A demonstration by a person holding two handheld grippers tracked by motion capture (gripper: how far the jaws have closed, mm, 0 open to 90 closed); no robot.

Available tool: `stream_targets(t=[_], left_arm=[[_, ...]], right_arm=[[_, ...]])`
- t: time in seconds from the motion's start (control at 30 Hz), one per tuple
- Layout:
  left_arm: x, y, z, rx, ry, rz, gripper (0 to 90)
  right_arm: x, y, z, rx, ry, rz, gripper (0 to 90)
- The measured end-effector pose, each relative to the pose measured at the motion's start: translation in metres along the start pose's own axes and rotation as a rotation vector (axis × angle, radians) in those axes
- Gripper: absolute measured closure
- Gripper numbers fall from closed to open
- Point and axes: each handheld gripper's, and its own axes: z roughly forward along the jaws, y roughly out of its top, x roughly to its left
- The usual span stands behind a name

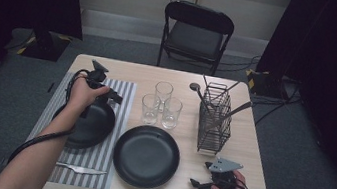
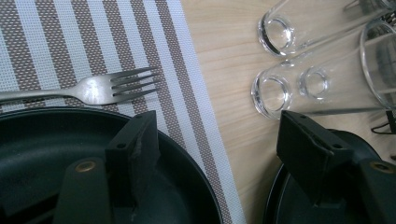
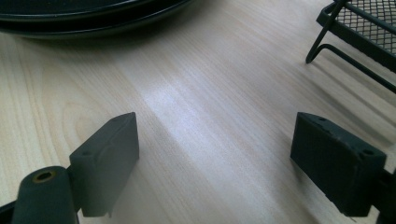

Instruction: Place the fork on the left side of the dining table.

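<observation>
From above I see my left gripper (image 1: 106, 90) in the left half of the frame, over the far rim of the black plate (image 1: 86, 125) lying on the striped placemat (image 1: 117, 117). Its own view adds what the high view hides: a fork (image 2: 93, 88) lies on the placemat just beyond the plate's rim, at centre left, tines pointing right. My jaws stand wide apart there with nothing between them, and the fork lies free. That view also shows three glasses (image 2: 280, 88) at upper right.

My right gripper (image 1: 206, 181) sits at lower right, beside the second black plate (image 1: 146, 156). Its view shows widely parted jaws over bare table (image 3: 196, 116), gripping nothing, with the wire caddy (image 3: 359, 28) at upper right.
</observation>
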Motion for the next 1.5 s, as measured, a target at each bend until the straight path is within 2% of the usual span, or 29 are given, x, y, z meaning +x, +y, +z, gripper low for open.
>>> stream_targets(t=[0.03, 0.17, 0.2, 0.33, 0.37, 0.4, 0.47, 0.83, 1.0, 1.13, 1.2, 1.3, 1.4, 1.43, 1.5], left_arm=[[0.0, 0.0, -0.001, 0.004, 0.003, 0.01, 29.5], [-0.005, 0.001, -0.001, 0.017, -0.003, -0.002, 29.1], [-0.005, 0.001, -0.001, 0.018, 0.002, 0.016, 29.1], [-0.012, 0.002, -0.002, 0.02, -0.007, 0.026, 29.1], [-0.013, 0.003, -0.003, 0.016, -0.001, 0.042, 29.1], [-0.016, 0.004, -0.003, 0.009, 0.0, 0.037, 29.1], [-0.019, 0.005, -0.004, 0.014, -0.011, 0.052, 29.1], [-0.028, 0.006, 0.004, 0.045, -0.019, 0.044, 28.1], [-0.031, 0.006, 0.005, 0.044, -0.02, 0.076, 27.6], [-0.034, 0.007, 0.005, 0.042, -0.024, 0.077, 27.6], [-0.034, 0.007, 0.004, 0.049, -0.023, 0.094, 27.6], [-0.037, 0.006, 0.005, 0.042, -0.034, 0.081, 27.6], [-0.039, 0.006, 0.005, 0.047, -0.028, 0.087, 27.6], [-0.04, 0.007, 0.005, 0.049, -0.03, 0.103, 27.6], [-0.042, 0.007, 0.006, 0.055, -0.042, 0.094, 27.6]], right_arm=[[0.0, 0.0, 0.0, 0.0, 0.0, 0.0, 14.5], [0.0, 0.0, 0.0, 0.0, 0.0, 0.0, 14.5], [0.0, 0.0, 0.0, 0.0, 0.0, 0.0, 14.5], [0.0, 0.0, 0.0, 0.0, 0.0, 0.0, 14.5], [0.0, 0.0, 0.0, 0.0, 0.0, 0.0, 14.5], [0.0, 0.0, 0.0, 0.0, 0.0, 0.0, 14.5], [0.0, 0.0, 0.0, 0.0, 0.0, 0.0, 14.5], [0.0, 0.0, 0.0, 0.0, 0.0, 0.0, 14.5], [0.0, 0.0, 0.0, 0.0, 0.0, 0.0, 14.5], [0.0, 0.0, 0.0, -0.001, 0.0, -0.001, 14.5], [0.0, 0.0, 0.0, 0.0, 0.0, 0.0, 14.5], [0.0, 0.0, 0.0, 0.0, 0.0, 0.0, 14.5], [0.0, 0.0, 0.0, 0.0, 0.0, 0.0, 14.5], [0.0, 0.0, 0.0, 0.0, 0.0, 0.0, 14.5], [0.0, 0.0, 0.0, 0.0, 0.0, 0.0, 14.5]])
